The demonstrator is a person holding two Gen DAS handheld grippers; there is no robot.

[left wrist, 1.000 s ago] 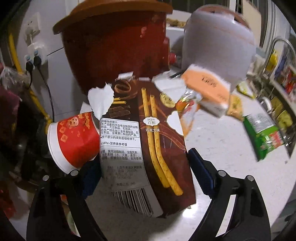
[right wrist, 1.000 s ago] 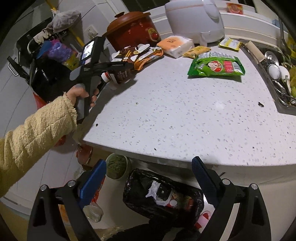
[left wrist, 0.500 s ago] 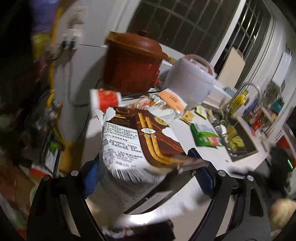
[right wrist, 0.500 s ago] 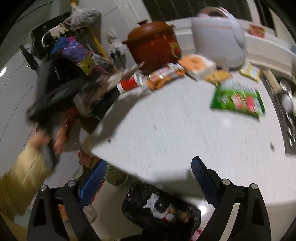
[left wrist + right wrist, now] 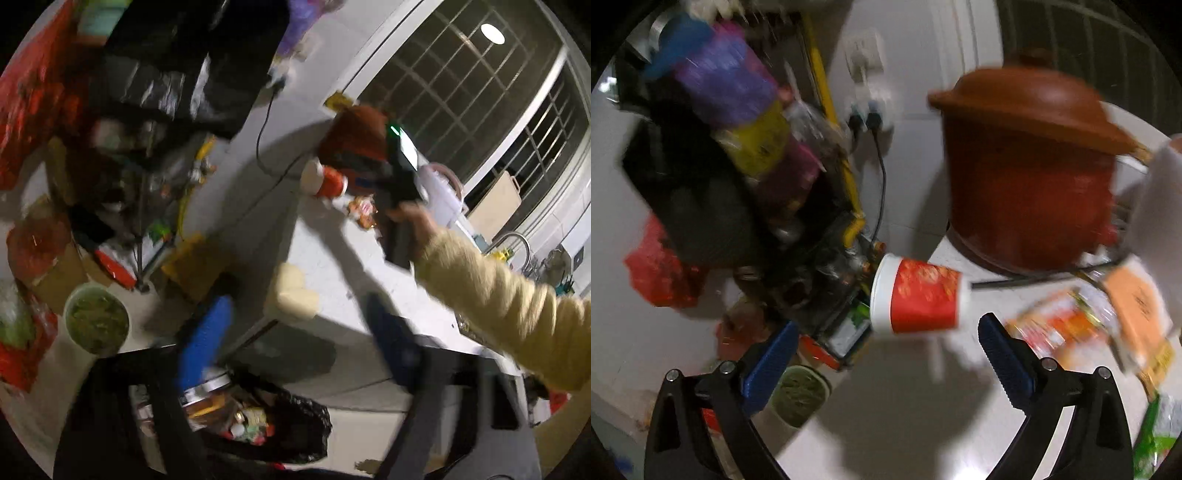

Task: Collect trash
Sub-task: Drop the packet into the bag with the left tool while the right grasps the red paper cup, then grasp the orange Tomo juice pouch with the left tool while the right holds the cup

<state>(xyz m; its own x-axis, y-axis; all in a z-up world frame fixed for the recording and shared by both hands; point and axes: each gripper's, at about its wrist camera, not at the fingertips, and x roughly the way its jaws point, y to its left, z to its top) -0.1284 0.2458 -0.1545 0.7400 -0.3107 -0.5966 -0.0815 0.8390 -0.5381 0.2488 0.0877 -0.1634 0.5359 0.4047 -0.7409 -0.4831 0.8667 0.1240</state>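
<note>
Over the black trash bag (image 5: 280, 424) on the floor, my left fingers (image 5: 295, 332) have just been closing with no brown snack box between them now, so my right fingers (image 5: 886, 339), apart, reach for the red paper cup (image 5: 919, 299) on the desk (image 5: 905, 424).

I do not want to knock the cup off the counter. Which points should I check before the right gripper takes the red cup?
1. Right gripper open and empty: ok.
2. Red cup on its side at the counter edge, in line with the jaws, not yet gripped: ok.
3. Brown pot apart from the cup: ok.
4. Cup empty inside: cannot tell.
5. Left gripper, jaws have just been closing, nothing between them: ok.
6. Trash bag open below it: ok.
</note>
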